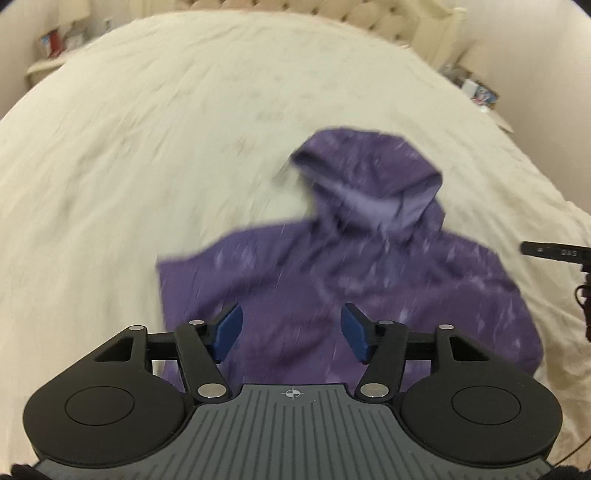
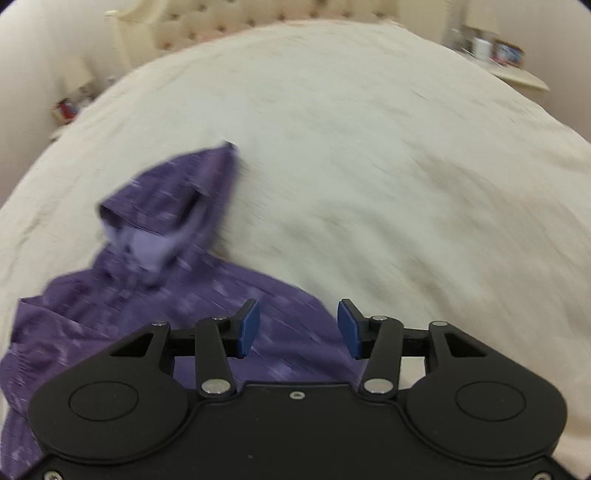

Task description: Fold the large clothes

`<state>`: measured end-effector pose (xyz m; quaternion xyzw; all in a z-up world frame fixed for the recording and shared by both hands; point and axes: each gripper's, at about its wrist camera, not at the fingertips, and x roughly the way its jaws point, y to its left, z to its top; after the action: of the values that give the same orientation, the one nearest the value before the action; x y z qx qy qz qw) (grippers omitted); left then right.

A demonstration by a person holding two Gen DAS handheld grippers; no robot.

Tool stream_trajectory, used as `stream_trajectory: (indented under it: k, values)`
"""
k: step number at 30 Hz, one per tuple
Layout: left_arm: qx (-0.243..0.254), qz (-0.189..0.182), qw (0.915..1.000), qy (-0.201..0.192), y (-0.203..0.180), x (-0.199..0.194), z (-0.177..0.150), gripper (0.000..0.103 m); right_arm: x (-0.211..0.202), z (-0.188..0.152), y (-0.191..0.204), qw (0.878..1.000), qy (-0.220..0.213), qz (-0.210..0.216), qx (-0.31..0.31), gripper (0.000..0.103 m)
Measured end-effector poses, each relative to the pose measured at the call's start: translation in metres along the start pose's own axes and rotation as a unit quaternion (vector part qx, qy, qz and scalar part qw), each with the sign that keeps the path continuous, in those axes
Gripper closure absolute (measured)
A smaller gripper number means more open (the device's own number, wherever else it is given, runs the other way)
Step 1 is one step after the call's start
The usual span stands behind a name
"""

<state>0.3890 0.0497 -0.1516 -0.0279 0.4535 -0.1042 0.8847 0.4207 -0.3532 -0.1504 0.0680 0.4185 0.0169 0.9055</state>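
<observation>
My left gripper (image 1: 291, 334) hangs over the purple hoodie (image 1: 332, 280) with its jaws parted and nothing between them; the blue pads (image 1: 229, 330) are flat, matte and rectangular, mounted on black linkage arms with bright metal pivot pins. The body below them is grey ribbed plastic with a small crosshair mark printed at its front edge.

My right gripper (image 2: 299, 328) is likewise apart and empty, its blue pads (image 2: 249, 326) standing clear of the cloth, above the hoodie's right edge where it meets the bedspread (image 2: 369, 166). Its housing is smooth black plastic with two round caps.

The hoodie lies flat on the bed, roughly in the middle of it, hood (image 1: 373, 184) pointing toward the headboard (image 2: 236, 22). Its fabric is soft, a mottled purple flecked with paler streaks, and the hood's lining shows a lighter lilac. The body looks folded into a broad block with rounded shoulders, though motion blur smears the details.

The bedspread is cream, lightly wrinkled. The headboard is cream and button-tufted. A nightstand (image 1: 48, 62) on each side carries small items too blurred to identify.

At the right edge of my left view a black bar (image 1: 550, 251) pokes in, carrying pale lettering I cannot read reliably.
</observation>
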Motion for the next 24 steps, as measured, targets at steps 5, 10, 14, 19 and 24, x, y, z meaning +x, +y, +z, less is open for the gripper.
stream_trajectory:
  k: [5,10,14,19,24]
  values:
    - [-0.001,-0.01,0.9999,-0.013,-0.005,0.04,0.04,0.044,0.028,0.028,0.046,0.998,-0.012,0.03,-0.05,0.042]
    - [-0.008,-0.015,0.9998,-0.006,-0.01,0.081,0.063,0.044,0.072,0.049,0.083,0.994,-0.005,0.027,-0.11,0.043]
    - [0.002,-0.012,0.9999,0.002,-0.011,0.106,0.074,0.044,0.111,0.057,0.104,0.984,0.005,-0.011,-0.176,0.061]
    - [-0.011,-0.015,0.9998,0.008,-0.005,0.133,0.086,0.044,0.128,0.071,0.108,0.983,-0.019,-0.018,-0.18,0.071]
    - [0.001,-0.008,1.0,0.001,-0.006,0.156,0.104,0.044,0.096,0.086,0.108,0.981,-0.077,0.048,-0.172,0.095]
